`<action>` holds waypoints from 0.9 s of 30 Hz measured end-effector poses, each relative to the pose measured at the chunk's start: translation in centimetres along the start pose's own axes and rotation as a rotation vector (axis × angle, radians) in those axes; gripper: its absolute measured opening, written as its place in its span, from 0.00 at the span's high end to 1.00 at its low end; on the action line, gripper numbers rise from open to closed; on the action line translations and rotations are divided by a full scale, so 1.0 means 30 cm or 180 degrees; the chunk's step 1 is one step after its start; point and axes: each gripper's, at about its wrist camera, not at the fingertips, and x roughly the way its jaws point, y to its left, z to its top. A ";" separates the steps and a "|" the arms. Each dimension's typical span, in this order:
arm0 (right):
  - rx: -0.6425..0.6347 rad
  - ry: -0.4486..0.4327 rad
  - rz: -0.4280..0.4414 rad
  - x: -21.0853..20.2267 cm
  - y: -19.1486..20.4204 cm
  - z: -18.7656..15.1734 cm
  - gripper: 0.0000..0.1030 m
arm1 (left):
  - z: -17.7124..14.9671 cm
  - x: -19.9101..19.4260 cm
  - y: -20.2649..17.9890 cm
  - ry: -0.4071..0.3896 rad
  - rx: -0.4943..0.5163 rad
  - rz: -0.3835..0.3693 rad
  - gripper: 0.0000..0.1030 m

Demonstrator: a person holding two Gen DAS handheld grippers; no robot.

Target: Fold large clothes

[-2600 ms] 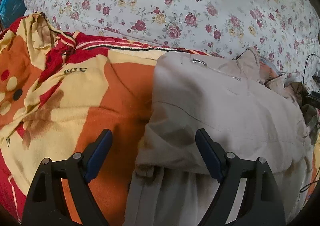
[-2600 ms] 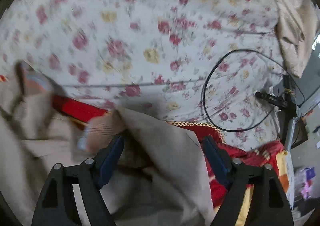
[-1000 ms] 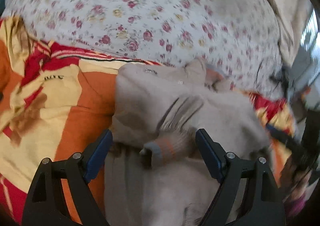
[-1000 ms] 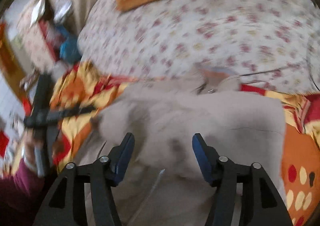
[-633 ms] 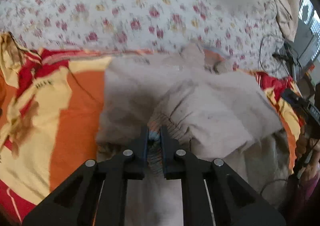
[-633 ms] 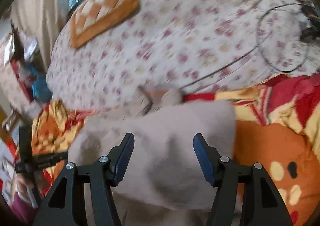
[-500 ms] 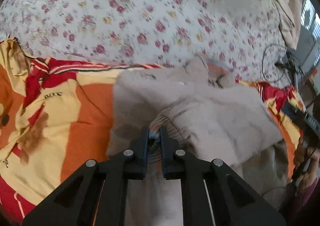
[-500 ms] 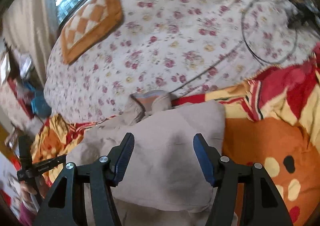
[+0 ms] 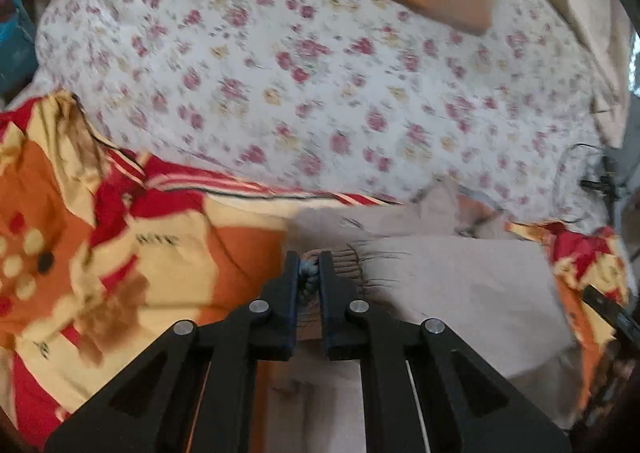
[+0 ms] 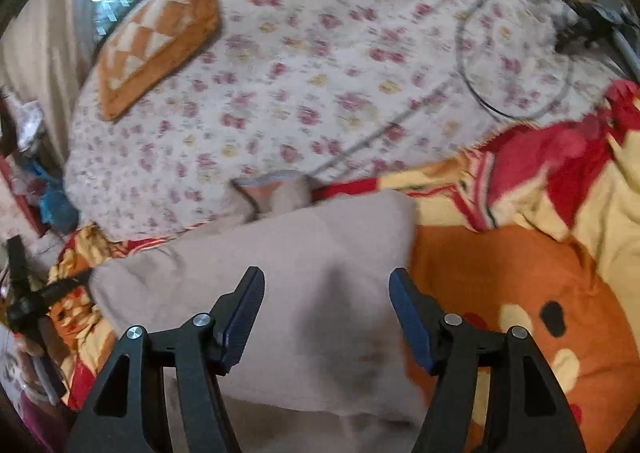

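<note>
The beige jacket (image 10: 320,293) is laid on the orange-and-red blanket (image 10: 520,293) on the bed. Its ribbed cuff (image 9: 310,273) is pinched in the closed left tool (image 9: 309,277); the right tool (image 10: 326,317) is held wide above the body panel, gripping nothing. The sleeve is best drawn straight across (kept taut), then released flat within the garment's outline.

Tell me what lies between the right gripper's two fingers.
The beige jacket: in the right wrist view, the open right gripper hovers over it, gripping nothing.
</note>
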 end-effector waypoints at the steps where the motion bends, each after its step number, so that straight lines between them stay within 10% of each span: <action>1: 0.0028 0.0030 -0.0041 0.006 -0.011 -0.001 0.35 | 0.002 0.022 0.006 0.0015 0.0012 0.0107 0.93; 12: 0.0134 0.0563 -0.0206 0.234 -0.024 -0.011 0.23 | -0.079 0.126 0.020 0.0241 -0.0145 -0.0215 0.90; 13: 0.0190 0.0618 -0.0069 0.260 -0.026 -0.013 0.27 | -0.079 0.119 0.011 0.0227 -0.0144 -0.0237 0.90; 15: 0.0129 0.0611 -0.0051 0.278 -0.017 -0.021 0.76 | -0.079 0.107 0.002 0.0186 -0.0138 -0.0297 0.84; 16: 0.0046 0.0534 -0.0206 0.270 -0.012 -0.020 0.85 | -0.076 0.103 -0.004 0.0162 -0.0134 -0.0315 0.80; 20: 0.0084 0.0213 -0.0282 0.186 -0.053 0.032 0.98 | -0.078 0.104 -0.011 0.0069 -0.0184 -0.0326 0.41; 27: 0.0067 0.0227 -0.0745 0.207 -0.118 0.022 0.88 | -0.095 0.151 -0.004 0.0330 -0.0174 -0.0152 0.39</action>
